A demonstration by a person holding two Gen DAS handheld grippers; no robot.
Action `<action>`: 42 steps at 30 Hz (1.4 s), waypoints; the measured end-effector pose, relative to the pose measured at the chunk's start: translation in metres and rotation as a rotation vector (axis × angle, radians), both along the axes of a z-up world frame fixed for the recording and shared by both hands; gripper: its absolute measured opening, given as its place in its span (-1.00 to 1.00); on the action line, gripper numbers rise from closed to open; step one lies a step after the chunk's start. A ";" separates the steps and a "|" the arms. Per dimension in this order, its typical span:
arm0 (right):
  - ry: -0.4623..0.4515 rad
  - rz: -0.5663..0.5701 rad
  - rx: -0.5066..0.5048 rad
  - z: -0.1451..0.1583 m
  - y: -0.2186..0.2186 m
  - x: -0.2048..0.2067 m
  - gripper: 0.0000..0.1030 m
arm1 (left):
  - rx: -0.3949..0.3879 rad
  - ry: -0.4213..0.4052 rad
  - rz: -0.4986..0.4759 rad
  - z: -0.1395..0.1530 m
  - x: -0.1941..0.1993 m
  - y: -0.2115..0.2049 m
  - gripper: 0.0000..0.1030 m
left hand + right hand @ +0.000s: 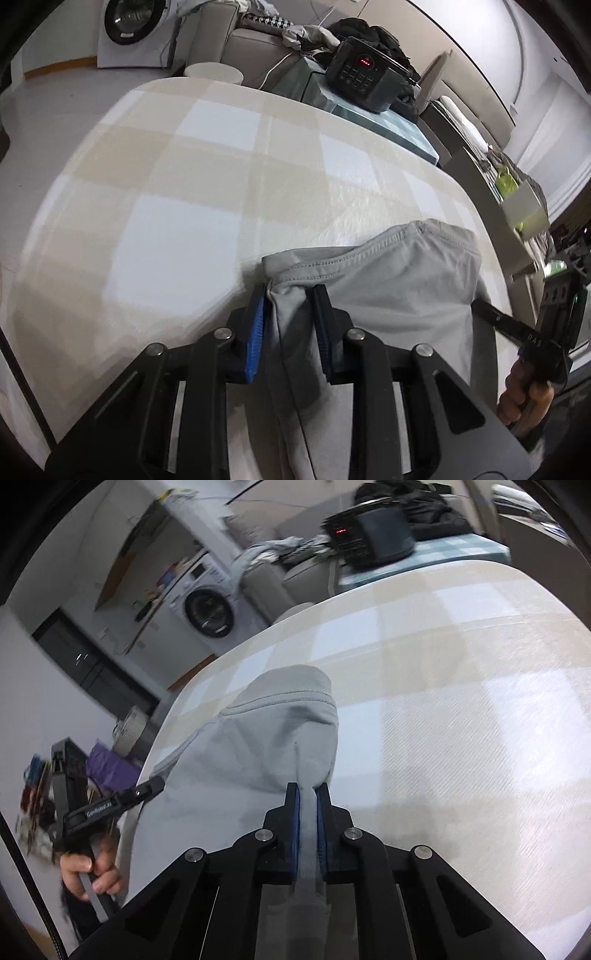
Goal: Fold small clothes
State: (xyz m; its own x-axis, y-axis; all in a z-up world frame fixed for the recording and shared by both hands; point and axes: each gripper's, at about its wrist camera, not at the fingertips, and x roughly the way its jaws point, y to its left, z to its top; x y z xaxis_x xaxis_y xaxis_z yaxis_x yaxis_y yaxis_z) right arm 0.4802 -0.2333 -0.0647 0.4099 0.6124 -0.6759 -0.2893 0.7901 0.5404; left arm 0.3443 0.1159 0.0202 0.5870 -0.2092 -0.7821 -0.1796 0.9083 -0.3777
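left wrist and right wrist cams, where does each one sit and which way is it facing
Left wrist: sits on the left gripper, looking down along its fingers at the grey garment on the checked table; the right gripper and hand show at right.
Right wrist: sits on the right gripper, shut on the garment; the left gripper and hand show at left.
Shared: garment, table, black cooker, washing machine.
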 end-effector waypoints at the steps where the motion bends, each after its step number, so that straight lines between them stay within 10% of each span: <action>1: 0.009 -0.021 -0.015 0.000 -0.002 0.006 -0.78 | -0.002 0.014 0.000 0.000 0.008 -0.002 -0.58; 8: 0.042 0.071 0.011 0.016 -0.030 -0.039 -0.05 | -0.040 0.070 -0.032 0.012 -0.057 -0.016 -0.23; 16: 0.018 0.172 -0.040 0.009 -0.045 -0.154 -0.18 | -0.148 0.053 -0.060 0.005 -0.186 -0.050 -0.28; 20: -0.019 0.150 -0.107 0.006 -0.049 -0.181 -0.64 | -0.043 0.028 -0.106 0.006 -0.215 -0.078 -0.68; 28: -0.029 0.123 -0.081 0.001 -0.074 -0.207 -0.76 | -0.019 0.013 -0.064 0.001 -0.243 -0.080 -0.61; 30: -0.058 0.117 -0.120 0.006 -0.070 -0.208 -0.61 | 0.037 -0.003 -0.039 0.004 -0.246 -0.082 -0.45; 32: -0.112 0.112 -0.154 0.013 -0.063 -0.208 -0.05 | 0.118 -0.044 -0.022 0.013 -0.249 -0.088 -0.31; 38: -0.371 0.121 -0.176 0.045 -0.058 -0.230 0.95 | 0.306 -0.242 0.013 0.041 -0.266 -0.113 0.65; 42: -0.454 0.129 -0.129 0.049 -0.059 -0.249 1.00 | 0.351 -0.327 0.001 0.045 -0.276 -0.130 0.99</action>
